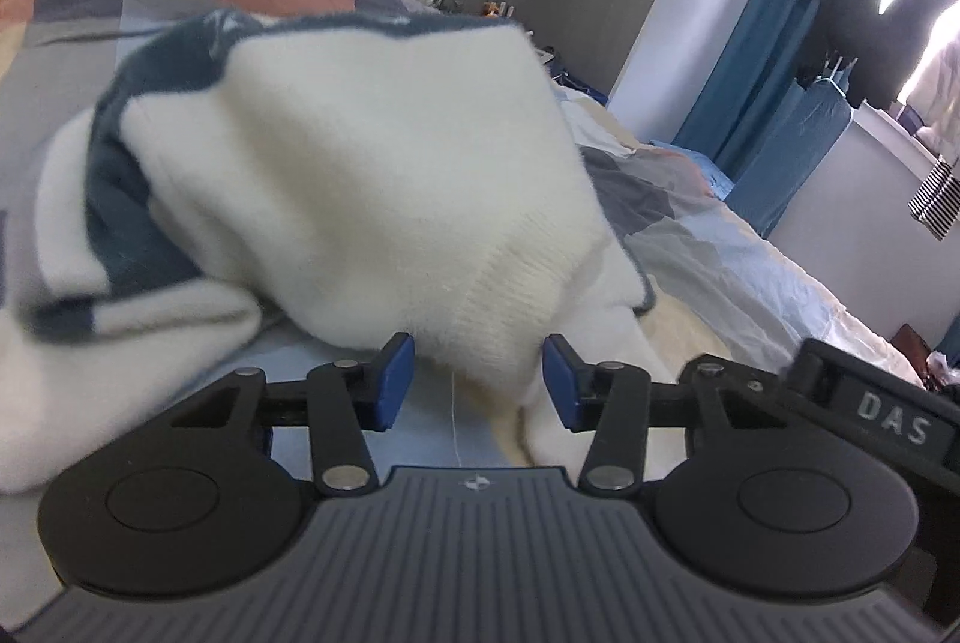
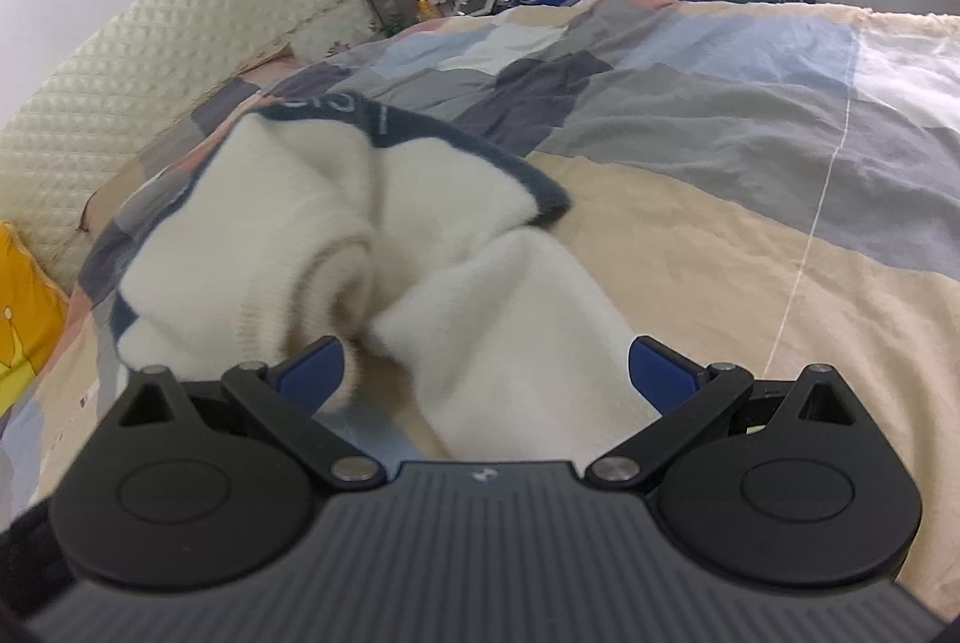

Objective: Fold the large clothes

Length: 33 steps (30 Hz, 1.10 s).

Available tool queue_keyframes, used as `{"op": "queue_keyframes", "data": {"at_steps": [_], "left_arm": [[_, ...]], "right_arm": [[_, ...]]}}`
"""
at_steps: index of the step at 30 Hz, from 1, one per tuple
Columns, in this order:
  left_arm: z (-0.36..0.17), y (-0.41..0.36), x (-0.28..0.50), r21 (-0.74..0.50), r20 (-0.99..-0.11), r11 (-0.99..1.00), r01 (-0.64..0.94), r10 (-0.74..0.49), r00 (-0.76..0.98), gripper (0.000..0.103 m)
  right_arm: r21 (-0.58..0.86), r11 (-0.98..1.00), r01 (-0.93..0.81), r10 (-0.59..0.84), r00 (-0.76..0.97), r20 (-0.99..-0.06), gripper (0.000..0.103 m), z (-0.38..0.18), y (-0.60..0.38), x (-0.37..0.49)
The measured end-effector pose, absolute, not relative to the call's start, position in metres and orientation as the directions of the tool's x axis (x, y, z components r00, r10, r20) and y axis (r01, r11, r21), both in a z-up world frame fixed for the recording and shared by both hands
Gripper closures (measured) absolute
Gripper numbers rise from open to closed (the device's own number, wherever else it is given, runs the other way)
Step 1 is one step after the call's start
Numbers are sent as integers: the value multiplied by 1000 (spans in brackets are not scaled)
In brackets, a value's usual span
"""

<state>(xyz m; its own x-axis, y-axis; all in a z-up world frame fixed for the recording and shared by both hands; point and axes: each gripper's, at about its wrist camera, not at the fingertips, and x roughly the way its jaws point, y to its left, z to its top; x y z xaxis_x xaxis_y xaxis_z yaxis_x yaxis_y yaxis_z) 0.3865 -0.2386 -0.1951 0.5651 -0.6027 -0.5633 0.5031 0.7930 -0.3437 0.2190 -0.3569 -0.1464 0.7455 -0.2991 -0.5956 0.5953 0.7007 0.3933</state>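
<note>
A large white fleece garment with dark blue trim [image 1: 360, 163] lies bunched on the bed. In the left wrist view my left gripper [image 1: 478, 382] is open, its blue pads [image 1: 393, 382] either side of a hanging white fold without pinching it. In the right wrist view the same garment [image 2: 336, 223] lies in a heap with a rolled ribbed cuff facing me. My right gripper [image 2: 486, 373] is wide open, and a white fold runs between its blue pads [image 2: 663, 373] without being clamped.
The bed carries a patchwork quilt [image 2: 690, 114] in grey, beige and light blue. A cream padded headboard [image 2: 150, 60] stands behind, a yellow pillow [image 2: 24, 307] to the left. Blue curtains [image 1: 774, 90], a bright window and hanging clothes are to the right.
</note>
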Motion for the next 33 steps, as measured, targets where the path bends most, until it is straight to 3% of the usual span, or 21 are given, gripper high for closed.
{"op": "queue_keyframes", "data": {"at_steps": [10, 13, 15, 19, 26, 33], "left_arm": [[-205, -252, 393, -340, -556, 827, 447, -560, 614, 48], [-204, -250, 393, -345, -547, 839, 420, -544, 637, 60], [-199, -244, 392, -347, -536, 848, 401, -530, 657, 75], [-184, -221, 393, -401, -523, 835, 377, -546, 654, 87], [-136, -162, 381, -399, -474, 857, 324, -496, 728, 92], [-84, -98, 358, -390, -449, 872, 298, -462, 765, 93]], "right_arm": [[405, 678, 613, -308, 738, -601, 0, -149, -362, 215], [405, 677, 614, -308, 736, -603, 0, -149, -362, 214], [406, 675, 616, -307, 735, -605, 0, -150, -363, 214], [401, 680, 613, -307, 736, -604, 0, -150, -360, 213], [413, 768, 489, -193, 792, -579, 0, -147, -335, 222], [444, 855, 268, -22, 874, -486, 0, -132, -301, 222]]}}
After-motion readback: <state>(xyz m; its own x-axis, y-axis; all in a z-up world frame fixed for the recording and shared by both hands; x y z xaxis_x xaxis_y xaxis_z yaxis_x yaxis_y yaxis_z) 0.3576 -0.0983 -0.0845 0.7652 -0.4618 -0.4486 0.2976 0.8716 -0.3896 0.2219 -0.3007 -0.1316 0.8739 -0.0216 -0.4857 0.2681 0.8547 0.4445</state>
